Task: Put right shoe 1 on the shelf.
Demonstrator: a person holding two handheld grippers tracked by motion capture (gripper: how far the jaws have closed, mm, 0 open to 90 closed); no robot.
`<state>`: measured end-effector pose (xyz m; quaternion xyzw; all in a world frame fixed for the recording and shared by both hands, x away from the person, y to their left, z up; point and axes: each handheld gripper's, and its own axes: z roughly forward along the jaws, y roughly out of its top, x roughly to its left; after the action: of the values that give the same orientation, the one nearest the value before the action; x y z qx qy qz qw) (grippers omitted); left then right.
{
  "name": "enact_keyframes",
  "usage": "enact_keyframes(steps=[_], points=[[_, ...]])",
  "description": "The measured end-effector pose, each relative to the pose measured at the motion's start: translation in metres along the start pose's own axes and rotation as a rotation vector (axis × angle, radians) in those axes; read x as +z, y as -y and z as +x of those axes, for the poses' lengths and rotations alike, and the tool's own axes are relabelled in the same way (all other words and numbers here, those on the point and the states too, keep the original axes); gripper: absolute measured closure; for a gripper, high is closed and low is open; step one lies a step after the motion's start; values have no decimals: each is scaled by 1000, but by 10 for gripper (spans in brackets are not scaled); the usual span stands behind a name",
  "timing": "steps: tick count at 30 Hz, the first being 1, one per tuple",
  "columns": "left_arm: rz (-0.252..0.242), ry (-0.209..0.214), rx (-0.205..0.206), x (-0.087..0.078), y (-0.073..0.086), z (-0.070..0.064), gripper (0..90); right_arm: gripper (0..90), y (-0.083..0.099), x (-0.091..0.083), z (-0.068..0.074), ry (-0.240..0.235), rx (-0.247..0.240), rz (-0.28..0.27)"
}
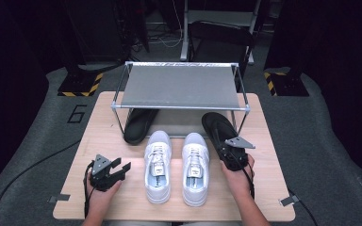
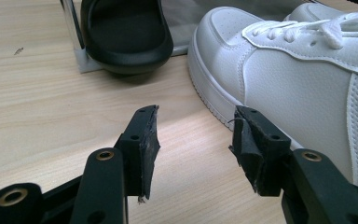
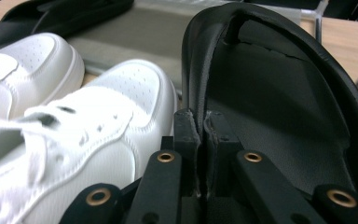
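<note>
A black sandal [image 1: 215, 126] lies tilted at the right of the table, its heel rim pinched by my right gripper [image 1: 223, 146]. In the right gripper view the jaws are shut on that sandal's [image 3: 270, 93] thin side edge, right gripper [image 3: 199, 123]. A second black sandal [image 1: 139, 125] sits under the rack at the left. Two white sneakers [image 1: 158, 167] [image 1: 195, 167] stand side by side, toes away from me. My left gripper [image 1: 124, 165] rests open on the table left of them, nothing between its jaws. From the left gripper [image 2: 198, 133] view, the sneaker [image 2: 298, 70] is close on the right.
A metal shoe rack [image 1: 181, 87] with a grey fabric shelf stands at the back of the wooden table [image 1: 80, 141]; its leg [image 2: 72, 28] is beside the left sandal [image 2: 126, 37]. Dark floor and equipment stands surround the table.
</note>
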<state>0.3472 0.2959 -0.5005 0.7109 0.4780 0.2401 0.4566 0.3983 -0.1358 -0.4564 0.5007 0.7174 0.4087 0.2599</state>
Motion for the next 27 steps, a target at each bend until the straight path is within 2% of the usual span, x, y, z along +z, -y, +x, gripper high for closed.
enact_keyframes(steps=[9, 12, 21, 22, 23, 24, 27], points=[[18, 2, 3, -2, 1, 1, 504, 842, -14, 22, 2, 5, -2, 1], [-1, -10, -2, -1, 1, 1, 504, 842, -17, 29, 1, 10, 11, 5], [0, -12, -2, -2, 2, 2, 504, 841, -25, 45, 1, 32, -6, 4], [4, -9, -5, -2, 2, 2, 504, 841, -26, 47, 1, 36, -21, 4], [3, -9, -4, -3, 3, 2, 504, 841, -26, 48, 1, 36, -11, 11], [3, -10, -4, -3, 3, 2, 504, 841, -27, 51, 0, 41, -28, 7], [3, -12, -4, -3, 3, 3, 504, 841, -28, 58, -1, 44, -18, 12]])
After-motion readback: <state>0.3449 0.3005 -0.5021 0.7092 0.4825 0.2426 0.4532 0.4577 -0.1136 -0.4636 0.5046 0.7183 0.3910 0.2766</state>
